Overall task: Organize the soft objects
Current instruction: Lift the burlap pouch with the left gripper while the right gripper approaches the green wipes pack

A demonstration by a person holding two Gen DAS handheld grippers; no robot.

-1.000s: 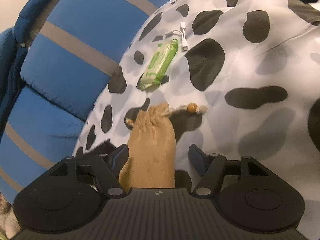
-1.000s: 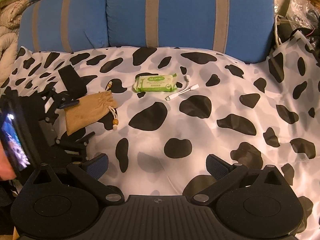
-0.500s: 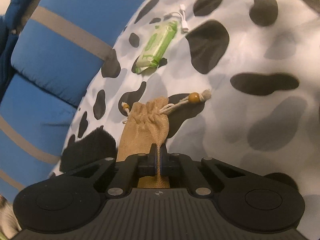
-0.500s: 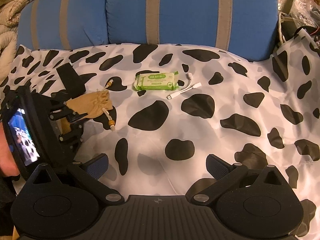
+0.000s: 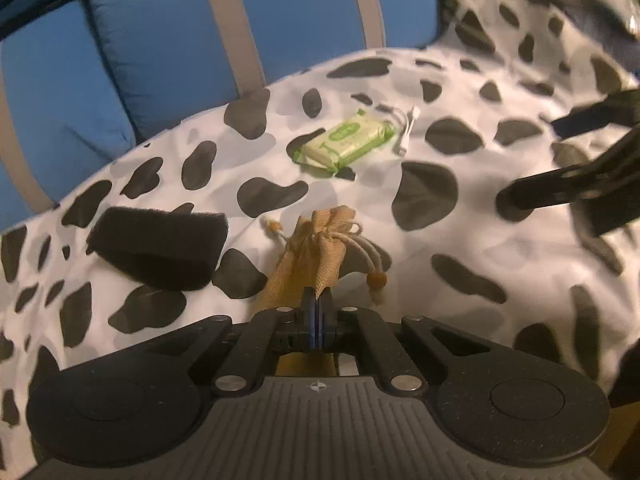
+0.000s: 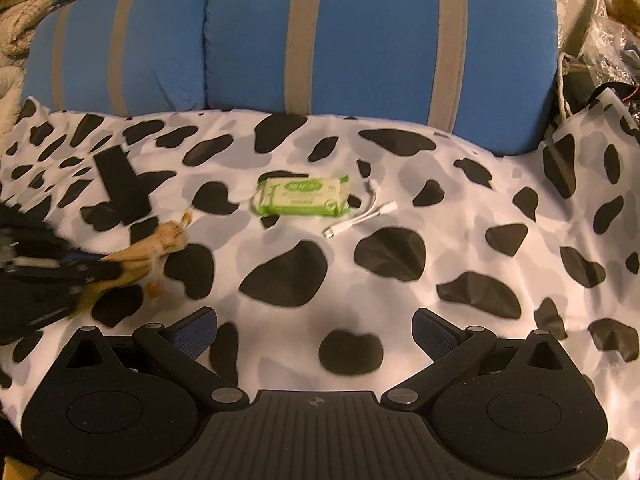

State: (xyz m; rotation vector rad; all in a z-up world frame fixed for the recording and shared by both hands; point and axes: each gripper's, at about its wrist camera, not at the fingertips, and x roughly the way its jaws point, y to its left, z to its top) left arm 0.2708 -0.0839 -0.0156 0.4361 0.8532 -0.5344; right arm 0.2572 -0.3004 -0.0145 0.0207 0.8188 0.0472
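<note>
- your left gripper [image 5: 317, 312] is pinching the tan drawstring cloth pouch [image 5: 316, 248], low centre of frame — one item in hand.
- your right gripper [image 6: 314, 330] is spread and empty — the green soft wipes pack [image 6: 302, 196] and black foam block [image 5: 160, 250], left of the pouch, still lie unsorted.

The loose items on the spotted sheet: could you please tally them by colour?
Tan: 1, pouch
Green: 1, wipes pack
White: 1, cable
Black: 1, foam block
Total: 4

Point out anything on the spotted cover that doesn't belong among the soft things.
The white adapter cable stands out: it is a hard electronic piece lying loosely curled right beside the green wipes pack. The black foam block and the tan drawstring pouch clamped in the left gripper fit the set.
</note>
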